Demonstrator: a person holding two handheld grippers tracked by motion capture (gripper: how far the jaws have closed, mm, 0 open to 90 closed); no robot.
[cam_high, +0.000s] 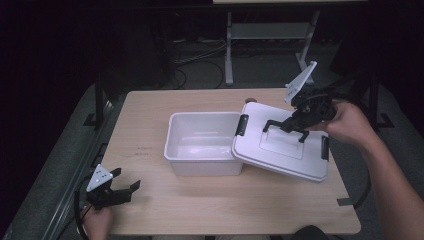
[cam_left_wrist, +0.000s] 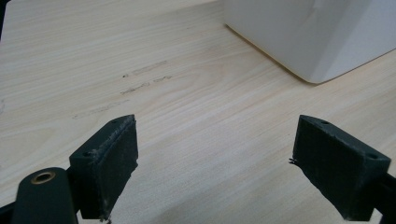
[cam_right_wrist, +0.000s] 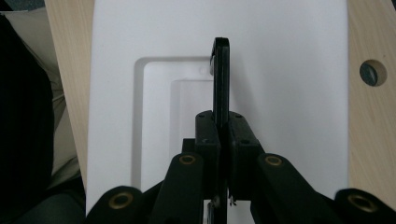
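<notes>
Lid handle (cam_right_wrist: 221, 74) clamped between right gripper (cam_right_wrist: 221, 135) jaws.

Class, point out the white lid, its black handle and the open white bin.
white lid (cam_high: 290, 155), high view, flat top near its front edge.
black handle (cam_right_wrist: 221, 70), right gripper view, bar.
white bin (cam_high: 172, 130), high view, left rim.

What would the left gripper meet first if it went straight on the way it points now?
Probably the white plastic bin: its near corner lies ahead of the open left gripper, slightly to one side, across bare light wooden table. Depth is unclear.
</notes>
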